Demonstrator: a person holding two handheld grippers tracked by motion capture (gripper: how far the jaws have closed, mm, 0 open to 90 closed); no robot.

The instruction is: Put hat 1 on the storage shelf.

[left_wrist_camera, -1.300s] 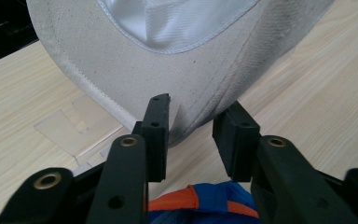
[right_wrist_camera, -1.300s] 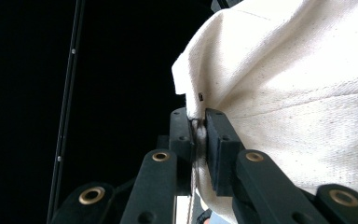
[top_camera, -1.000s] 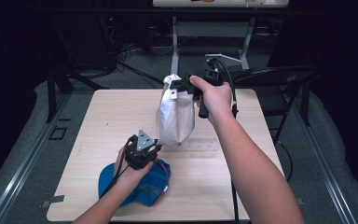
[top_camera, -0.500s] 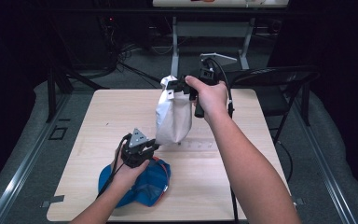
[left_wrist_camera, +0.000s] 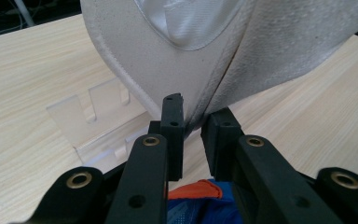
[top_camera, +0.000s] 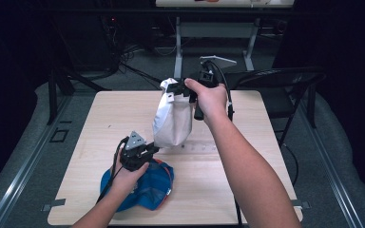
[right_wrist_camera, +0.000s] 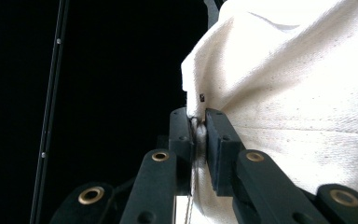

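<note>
You are holding a white cap (top_camera: 172,118) up over the middle of the table (top_camera: 247,156) with your right gripper (top_camera: 177,89). In the right gripper view its jaws are squeezing tight on a fold of the cap's (right_wrist_camera: 307,102) edge, with the cloth pinched flat between the pads and no gap left.

The cap is hanging from that grip, its top near your right hand (top_camera: 211,97) and its lower end dangling just above the tabletop.

Your left gripper (top_camera: 153,150) is sitting low at the cap's bottom edge. In the left gripper view its jaws are standing slightly apart, with the cap's (left_wrist_camera: 223,56) lower seam dropping into the narrow gap between them. The cloth seems to be touching the right pad, but you cannot tell whether the jaws are actually gripping it.

A clear stand (left_wrist_camera: 91,119) is lying flat on the table just behind the cap's lower edge.

A blue cap (top_camera: 145,187) is lying on the table's near part, under your left hand (top_camera: 128,173); its blue and orange cloth (left_wrist_camera: 200,205) is peeking out below the left jaws.
</note>
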